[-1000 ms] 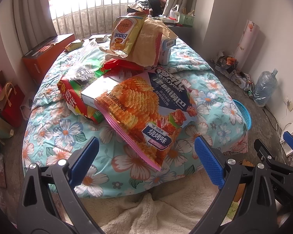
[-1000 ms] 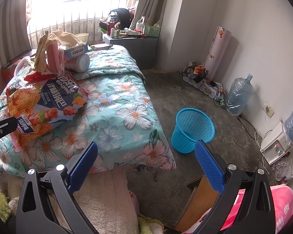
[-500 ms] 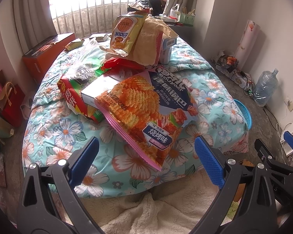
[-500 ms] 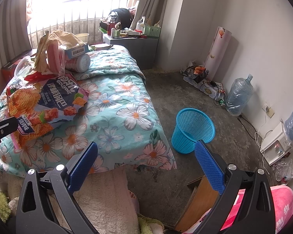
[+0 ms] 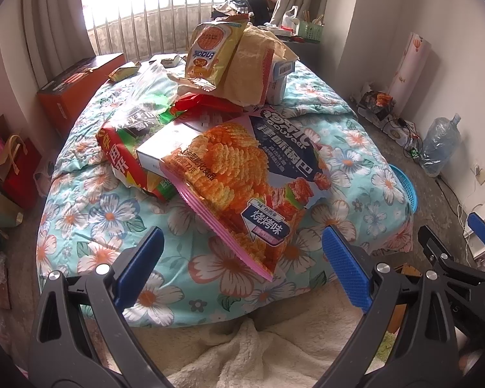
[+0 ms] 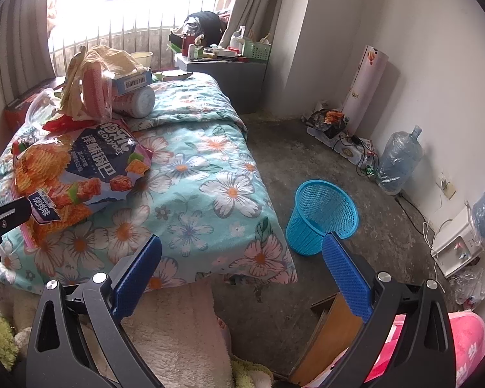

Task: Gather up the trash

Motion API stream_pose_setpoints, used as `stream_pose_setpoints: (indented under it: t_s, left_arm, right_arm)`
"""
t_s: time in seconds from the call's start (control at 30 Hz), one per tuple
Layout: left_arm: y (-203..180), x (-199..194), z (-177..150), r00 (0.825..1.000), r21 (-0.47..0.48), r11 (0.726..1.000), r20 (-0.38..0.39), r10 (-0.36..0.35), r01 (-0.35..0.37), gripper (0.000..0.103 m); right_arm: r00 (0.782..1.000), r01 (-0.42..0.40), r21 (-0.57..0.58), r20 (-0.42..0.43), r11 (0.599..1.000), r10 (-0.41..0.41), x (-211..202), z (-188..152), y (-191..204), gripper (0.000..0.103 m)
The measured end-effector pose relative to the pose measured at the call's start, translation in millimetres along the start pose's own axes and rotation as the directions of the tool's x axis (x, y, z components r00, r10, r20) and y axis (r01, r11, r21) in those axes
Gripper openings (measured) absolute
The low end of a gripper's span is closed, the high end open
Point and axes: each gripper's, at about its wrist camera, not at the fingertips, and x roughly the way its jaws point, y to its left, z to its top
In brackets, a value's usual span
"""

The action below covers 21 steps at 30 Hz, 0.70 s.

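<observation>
At twelve o'clock from the wide-open, empty left gripper (image 5: pixel 242 265), the big chip bag (image 5: pixel 242 174) overhangs the bed (image 5: pixel 90 213) edge, likely sliding floorward if nudged, missing the blue basket (image 6: pixel 323 216) at three o'clock.

White box (image 5: pixel 165 148): right part covered by the large chip bag (image 5: pixel 239 177); full length not visible.
Red-and-green bag (image 5: pixel 126 161): mostly under the box and the clear wrapper (image 5: pixel 148 87).
Blue basket (image 5: pixel 407 187): in the left wrist view only a rim arc shows past the quilt (image 5: pixel 365 168) edge.
Barcoded carton (image 5: pixel 283 74): left side behind the tan bag (image 5: pixel 249 68); print too small to read.
Small wrappers (image 5: pixel 124 72) near the window: too small to identify.
Left gripper (image 6: pixel 3 220): cut off by the right wrist view's left edge.
</observation>
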Motion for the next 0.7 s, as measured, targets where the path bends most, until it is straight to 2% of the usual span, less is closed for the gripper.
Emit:
stream_pose_setpoints:
  t_s: [0.37,0.7]
  left_arm:
    - [12.5,3.8,7.4,1.0,-0.034,0.999,-0.003,0.005,-0.006,0.094]
    - [24.0,6.9,20.7,0.999,-0.041,0.999,0.048,-0.017,0.019,0.094]
  right_arm:
    - [1.0,0.006,-0.038,-0.029,0.999,-0.007,13.7,3.2,8.6,0.097]
    - [0.998,0.028,-0.099,-0.05,0.995,-0.033,31.8,12.3,23.0,0.097]
